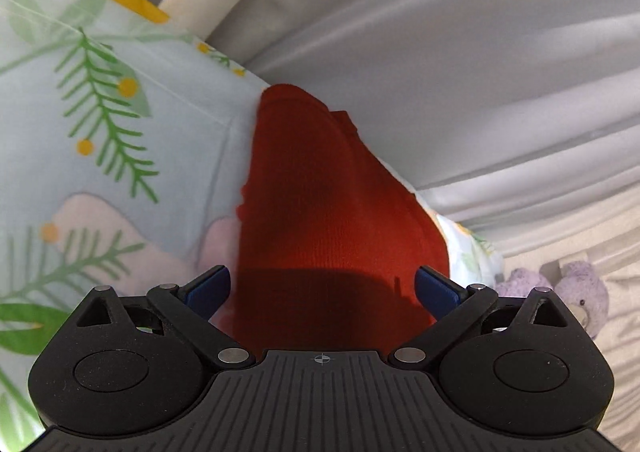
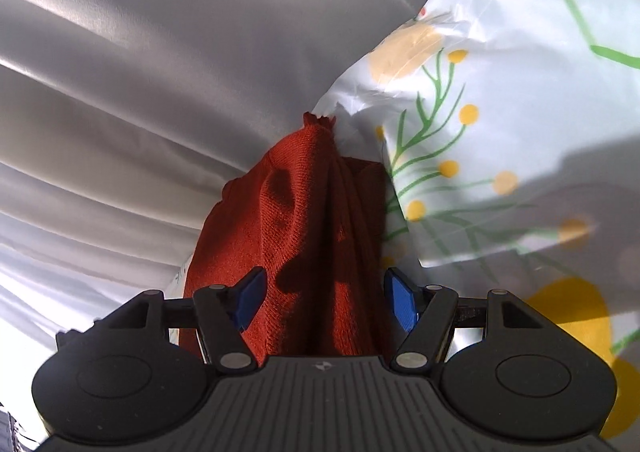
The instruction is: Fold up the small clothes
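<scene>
A red knitted garment (image 1: 312, 180) lies bunched on a pale floral sheet (image 1: 120, 132), running away from the camera to a narrow end. My left gripper (image 1: 322, 292) stands open over its near part, blue pads (image 1: 208, 292) wide apart with the cloth spanning the gap between them. In the right wrist view the same red garment (image 2: 304, 192) rises in folds with a crease down its middle. My right gripper (image 2: 324, 300) is open around it, its pads (image 2: 250, 298) at the cloth's sides and not squeezing it.
White fabric in long folds (image 1: 440, 52) fills the background of both views. The floral sheet (image 2: 500, 132) rises to the right in the right wrist view. A purple plush bear (image 1: 580, 292) sits at the far right on white bedding.
</scene>
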